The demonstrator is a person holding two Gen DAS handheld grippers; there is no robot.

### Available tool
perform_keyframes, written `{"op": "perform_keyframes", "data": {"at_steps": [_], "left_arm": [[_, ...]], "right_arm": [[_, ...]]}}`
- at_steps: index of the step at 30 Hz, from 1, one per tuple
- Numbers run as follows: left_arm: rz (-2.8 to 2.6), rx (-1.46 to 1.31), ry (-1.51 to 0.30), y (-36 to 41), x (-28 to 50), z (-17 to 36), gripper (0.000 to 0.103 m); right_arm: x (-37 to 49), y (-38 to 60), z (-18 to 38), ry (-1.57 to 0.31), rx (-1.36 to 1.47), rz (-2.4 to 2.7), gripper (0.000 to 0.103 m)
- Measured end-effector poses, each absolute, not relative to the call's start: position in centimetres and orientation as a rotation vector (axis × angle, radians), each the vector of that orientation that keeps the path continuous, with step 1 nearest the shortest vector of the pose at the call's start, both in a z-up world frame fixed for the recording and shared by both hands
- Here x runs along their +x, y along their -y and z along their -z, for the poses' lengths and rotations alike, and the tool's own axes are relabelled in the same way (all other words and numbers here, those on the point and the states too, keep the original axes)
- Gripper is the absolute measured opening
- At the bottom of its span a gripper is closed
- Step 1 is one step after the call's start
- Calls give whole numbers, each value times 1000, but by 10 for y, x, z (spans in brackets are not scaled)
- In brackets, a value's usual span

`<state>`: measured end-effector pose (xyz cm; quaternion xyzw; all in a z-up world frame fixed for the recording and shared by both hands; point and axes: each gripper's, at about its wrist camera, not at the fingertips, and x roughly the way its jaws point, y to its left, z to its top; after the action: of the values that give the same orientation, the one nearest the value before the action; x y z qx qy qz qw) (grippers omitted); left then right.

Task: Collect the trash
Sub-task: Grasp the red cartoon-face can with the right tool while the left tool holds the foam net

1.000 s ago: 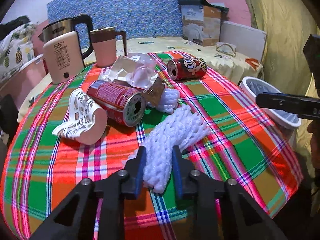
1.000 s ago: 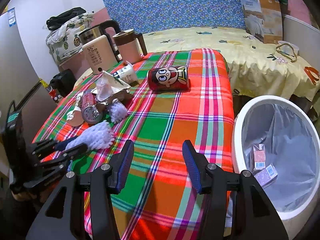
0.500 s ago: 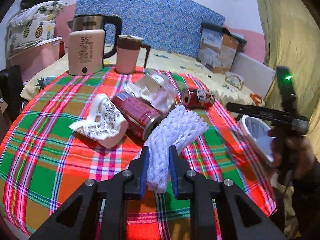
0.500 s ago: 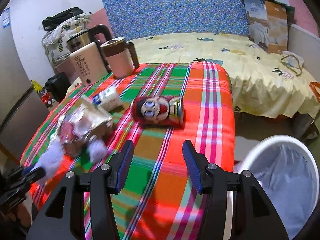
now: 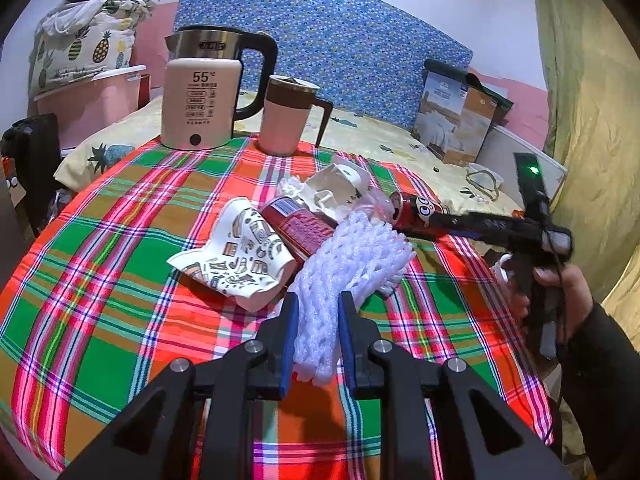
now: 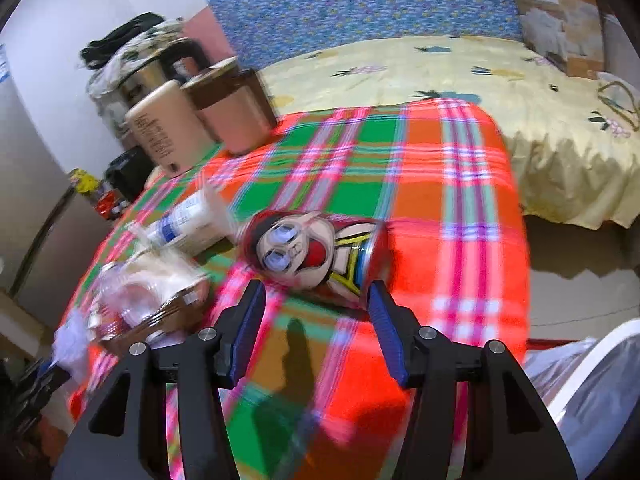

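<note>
a: left gripper (image 5: 314, 334) pinches the white foam net (image 5: 352, 256) low above the checked cloth (image 5: 120, 280).

b: right gripper (image 6: 316, 324), fingers spread, levels at the red can (image 6: 312, 252) lying sideways there.

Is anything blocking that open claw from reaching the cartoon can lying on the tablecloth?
Nothing visible does. The right gripper is open, its jaws on either side of bare plaid tablecloth, with the cartoon can lying on its side just ahead. The other trash sits off to the left.

a home bedroom: bed (image 6: 460, 80), blue headboard (image 5: 340, 60), kettle (image 5: 200, 92) on plaid table (image 5: 120, 240).
</note>
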<state>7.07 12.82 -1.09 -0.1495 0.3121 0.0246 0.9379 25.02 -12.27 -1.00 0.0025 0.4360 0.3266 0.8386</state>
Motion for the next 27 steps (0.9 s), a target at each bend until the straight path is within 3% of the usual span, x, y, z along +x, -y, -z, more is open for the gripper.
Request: {"op": "perform_keyframes", "data": {"at_steps": [5, 10, 22, 24, 27], "left_arm": [[-54, -313, -636, -131, 69, 12, 21], [-57, -324, -638, -132, 68, 14, 21], [-61, -335, -659, -135, 74, 21, 21], [-57, -333, -660, -133, 74, 21, 21], [-53, -329, -660, -131, 75, 20, 21]], "right_arm": [[207, 95, -3, -876, -74, -873, 56], [197, 100, -22, -733, -146, -671, 60], [239, 78, 18, -893, -105, -581, 63], [240, 83, 17, -906, -71, -585, 55], [234, 91, 12, -896, -41, -582, 55]]}}
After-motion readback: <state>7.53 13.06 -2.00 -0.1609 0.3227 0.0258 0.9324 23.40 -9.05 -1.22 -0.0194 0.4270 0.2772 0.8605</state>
